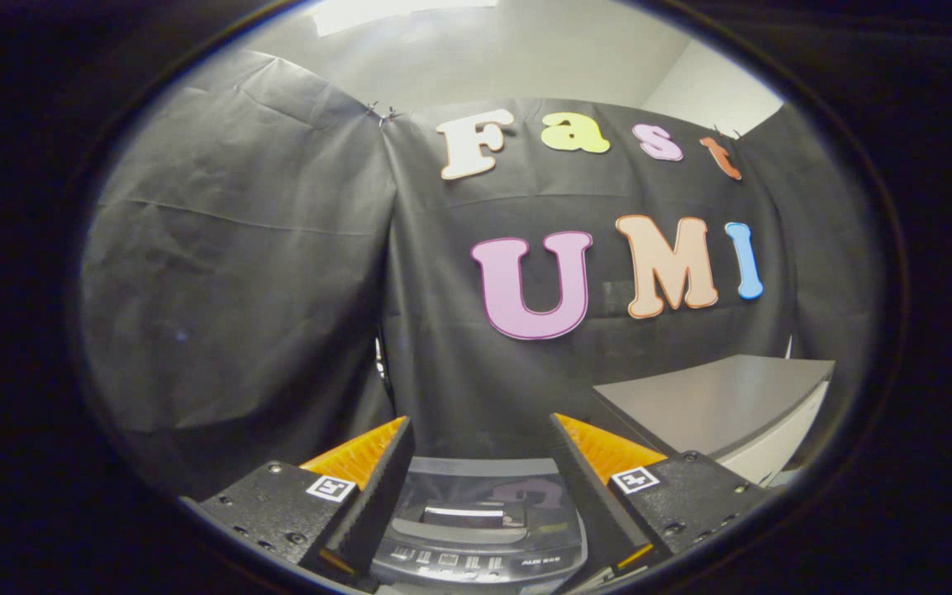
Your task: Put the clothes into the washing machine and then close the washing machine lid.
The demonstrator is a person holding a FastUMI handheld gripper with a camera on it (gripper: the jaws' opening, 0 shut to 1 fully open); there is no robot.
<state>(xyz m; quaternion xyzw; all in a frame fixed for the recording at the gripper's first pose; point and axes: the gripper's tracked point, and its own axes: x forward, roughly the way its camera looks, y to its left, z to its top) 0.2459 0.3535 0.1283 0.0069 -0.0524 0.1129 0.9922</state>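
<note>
The washing machine (476, 529) sits low between my fingers, seen from above: a dark glossy lid with a control panel along its near edge. The lid looks down and reflects the wall. My gripper (480, 430) is open, its two fingers (368, 450) spread wide with nothing between them, held above the machine and pointing at the wall beyond it.
A grey flat-topped cabinet (716, 397) stands to the right of the machine, beyond my right finger. Black cloth walls close in behind and to the left, with a white ceiling above.
</note>
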